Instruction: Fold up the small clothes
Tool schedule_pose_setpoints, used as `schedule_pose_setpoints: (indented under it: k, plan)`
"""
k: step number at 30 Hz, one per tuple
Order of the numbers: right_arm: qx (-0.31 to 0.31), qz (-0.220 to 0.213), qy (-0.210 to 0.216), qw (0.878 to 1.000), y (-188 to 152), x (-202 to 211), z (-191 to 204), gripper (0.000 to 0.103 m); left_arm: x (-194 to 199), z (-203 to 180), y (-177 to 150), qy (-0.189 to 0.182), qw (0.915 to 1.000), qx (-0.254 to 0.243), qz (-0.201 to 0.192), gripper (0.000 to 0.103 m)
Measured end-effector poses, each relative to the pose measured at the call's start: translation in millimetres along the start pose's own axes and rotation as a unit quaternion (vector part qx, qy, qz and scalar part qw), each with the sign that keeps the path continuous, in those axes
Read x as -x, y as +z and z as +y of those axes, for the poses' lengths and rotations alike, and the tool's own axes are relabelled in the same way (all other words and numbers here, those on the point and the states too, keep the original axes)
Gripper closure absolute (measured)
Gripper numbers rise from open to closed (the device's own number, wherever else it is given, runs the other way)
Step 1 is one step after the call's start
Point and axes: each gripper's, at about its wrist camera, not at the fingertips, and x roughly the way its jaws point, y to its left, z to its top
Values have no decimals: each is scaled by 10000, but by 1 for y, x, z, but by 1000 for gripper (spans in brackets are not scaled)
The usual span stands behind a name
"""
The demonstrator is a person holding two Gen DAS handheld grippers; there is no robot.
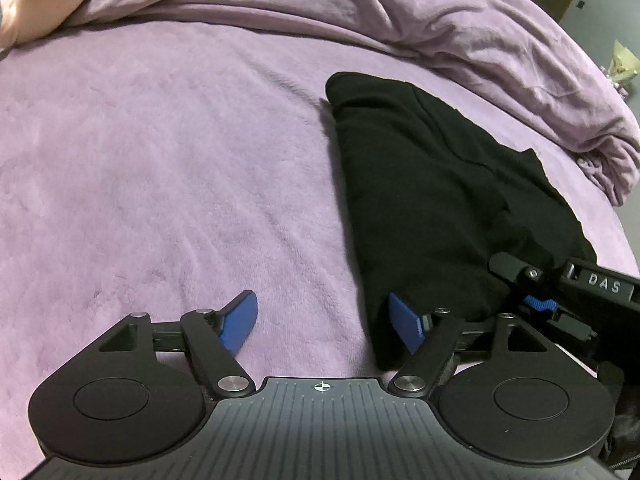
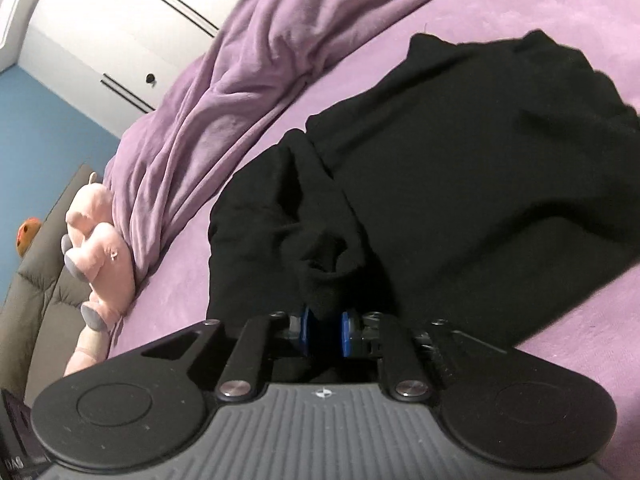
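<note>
The black garment [image 1: 432, 200] lies partly folded on the purple bed cover [image 1: 160, 160], with a bunched purple blanket [image 1: 400, 12] heaped along the bed's far side and a pink plush toy [image 2: 102, 236] at its edge. The left tongs [image 1: 324, 326] are spread wide and empty, one blue pad over bare cover, the other against the garment's near edge. The right tongs [image 2: 325, 330] are pinched on a bunched fold of the garment. The black cloth hides its own seams.
</note>
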Motion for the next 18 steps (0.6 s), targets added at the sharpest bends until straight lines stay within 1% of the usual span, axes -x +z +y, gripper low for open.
schedule_pose_setpoints:
  k: [1,3,5,6,7,8,9,10,11,12,13,14,15,16,18]
  plan:
    - [-14,-14,16,10000,0,-2,0,89,0,0,0,4,10000,-1,5,24]
    - [-157,-2,65,9999,1,-4,-1,93,0,0,0,3,10000,11,12,23]
    - [-502,50,177,9986,3,-4,-6,96,0,0,1,19,10000,10,22,23]
    - [-837,107,373,9957,4,-3,-11,96,0,0,1,33,10000,7,33,23]
    - [-1306,179,710,9887,4,-2,-19,97,1,0,1,51,10000,21,36,23]
    - [-1900,286,1146,9747,2,-2,-29,97,3,0,1,52,10000,44,10,23]
    - [-2562,379,1703,9508,-2,-2,-42,97,5,0,1,25,10000,69,-25,23]
    - [-2997,419,2132,9290,-7,-2,-51,97,6,1,0,-1,10000,81,-38,23]
    - [-3057,439,2209,9251,-10,-1,-56,97,8,1,-1,-24,10000,89,-38,23]
    - [-2781,400,1896,9408,-9,2,-56,97,8,1,-3,-57,9999,92,-22,23]
    - [-2185,329,1251,9672,-6,6,-51,97,9,1,-4,-77,9999,81,8,23]
    - [-1461,282,577,9872,-2,8,-42,95,10,1,-6,-86,9999,54,21,23]
    - [-725,179,105,9972,-1,10,-32,93,13,0,-9,-103,9999,-5,-3,23]
    - [-371,119,76,9992,-2,14,-27,87,16,-2,-11,-126,9999,-100,-42,23]
    - [11,4,11,10000,1,24,-20,77,20,-7,-16,-131,9995,-256,-125,22]
